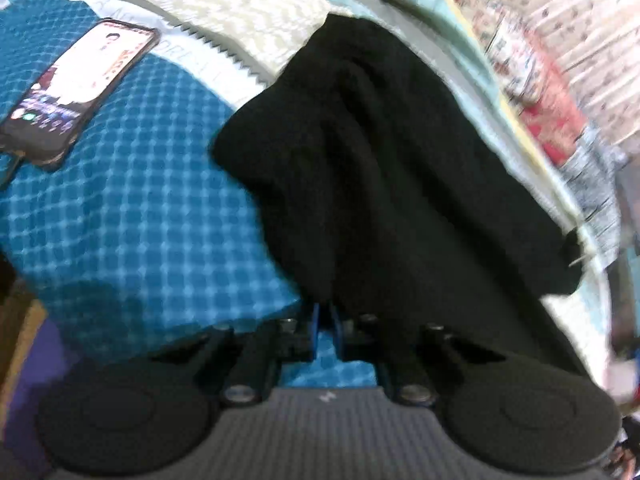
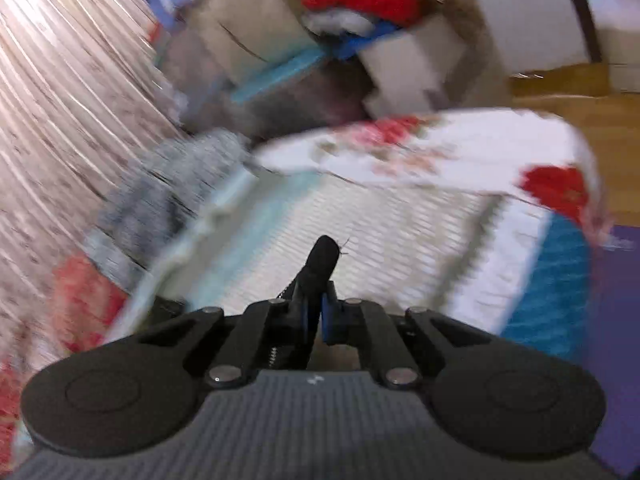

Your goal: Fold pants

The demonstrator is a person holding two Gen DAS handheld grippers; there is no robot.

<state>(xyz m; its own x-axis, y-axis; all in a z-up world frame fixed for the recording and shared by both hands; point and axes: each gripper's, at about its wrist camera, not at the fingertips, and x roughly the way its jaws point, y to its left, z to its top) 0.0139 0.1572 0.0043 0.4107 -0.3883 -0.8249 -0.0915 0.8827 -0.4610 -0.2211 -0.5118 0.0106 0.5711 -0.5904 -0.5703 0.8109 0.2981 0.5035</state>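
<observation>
On the bed, over the blue checked bedspread (image 1: 132, 208), the black soft-fabric pants (image 1: 380, 168) lie bunched, trailing from my left gripper (image 1: 325, 322) away toward the far right edge, where a pale zigzag-patterned blanket (image 1: 224, 0) shows beneath them. My left jaws are pinched nearly together on the near hem of the cloth. In the right wrist view, my right gripper (image 2: 316, 316) has its jaws closed on a narrow roll of the same black pants (image 2: 320, 264), which pokes out past the fingertips above the cream ribbed blanket (image 2: 400, 240).

I judge both corners are now caught and the fold is about to be carried. To do it well I would keep both pinches firm, lift just enough for the fabric to clear the bed, and hold the two hands level and apart so the edge between them stays taut. The right-hand bite looks thin, so I would move slowly lest it slip. I should also steer clear of the black smartphone with the lit screen (image 1: 76, 88) lying at far left.
</observation>
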